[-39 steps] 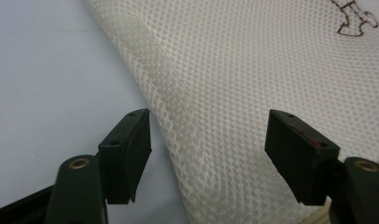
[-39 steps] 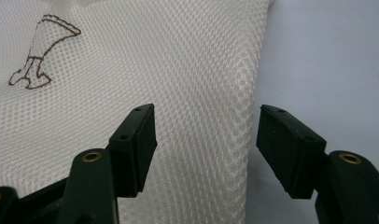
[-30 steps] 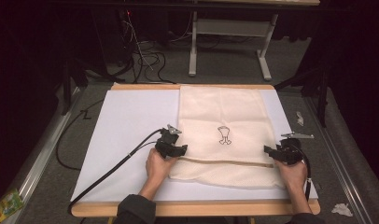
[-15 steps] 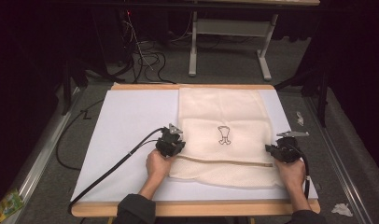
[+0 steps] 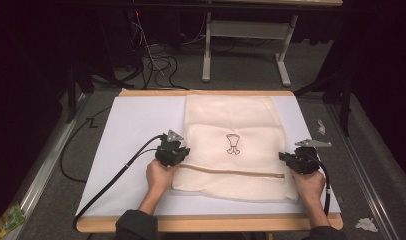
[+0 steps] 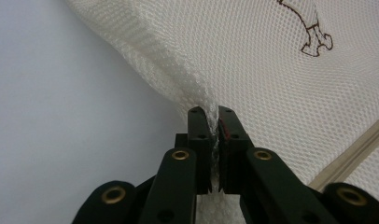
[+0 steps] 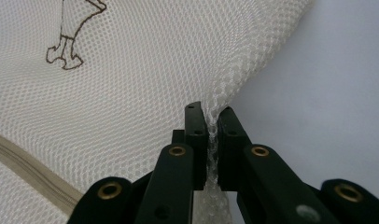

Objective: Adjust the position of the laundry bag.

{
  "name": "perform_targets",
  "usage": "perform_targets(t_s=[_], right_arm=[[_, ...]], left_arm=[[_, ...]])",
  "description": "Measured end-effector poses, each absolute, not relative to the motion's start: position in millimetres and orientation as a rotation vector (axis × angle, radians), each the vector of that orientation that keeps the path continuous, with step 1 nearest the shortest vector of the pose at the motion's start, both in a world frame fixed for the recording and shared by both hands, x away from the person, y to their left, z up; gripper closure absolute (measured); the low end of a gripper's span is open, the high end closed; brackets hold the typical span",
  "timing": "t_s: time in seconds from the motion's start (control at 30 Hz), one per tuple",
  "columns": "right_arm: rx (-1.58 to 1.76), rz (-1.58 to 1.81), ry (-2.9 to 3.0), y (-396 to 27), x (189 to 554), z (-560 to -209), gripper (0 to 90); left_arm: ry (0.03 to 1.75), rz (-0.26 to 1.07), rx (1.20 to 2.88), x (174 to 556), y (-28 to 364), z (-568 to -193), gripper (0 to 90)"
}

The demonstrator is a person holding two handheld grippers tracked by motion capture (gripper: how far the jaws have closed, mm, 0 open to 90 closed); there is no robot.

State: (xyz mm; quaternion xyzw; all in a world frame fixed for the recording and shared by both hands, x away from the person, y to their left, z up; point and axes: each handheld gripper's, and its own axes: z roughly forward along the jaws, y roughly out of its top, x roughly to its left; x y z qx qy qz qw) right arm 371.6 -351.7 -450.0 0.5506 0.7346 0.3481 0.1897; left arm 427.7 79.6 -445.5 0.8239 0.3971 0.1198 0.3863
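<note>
— High view: where is the cream mesh laundry bag with a zipper (image 5: 233,145)?
— Flat on the white desk (image 5: 136,130). Left gripper (image 5: 179,151) and right gripper (image 5: 283,156) have fingers closed on its side edges. Grasping looks done; lifting or folding remains, I think.

A desk (image 5: 141,125) with a white top and a pale wooden rim stands on grey carpet (image 5: 241,75). Beyond it, the grey metal legs of another table (image 5: 207,55) rise into darkness, and black cables (image 5: 156,62) lie tangled on the floor near them. A metal rail (image 5: 43,160) runs along the floor at the left. Crumpled white scraps (image 5: 365,224) lie at the right. The surroundings are dim.
</note>
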Motion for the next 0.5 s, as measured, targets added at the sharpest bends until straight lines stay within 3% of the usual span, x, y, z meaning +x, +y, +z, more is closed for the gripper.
perform_targets(t_s=[0.5], right_arm=[[1.502,1.053,2.084,-336,371,-448,86.6]], left_arm=[[1.021,0.327,2.080,424,101,-439,85.7]])
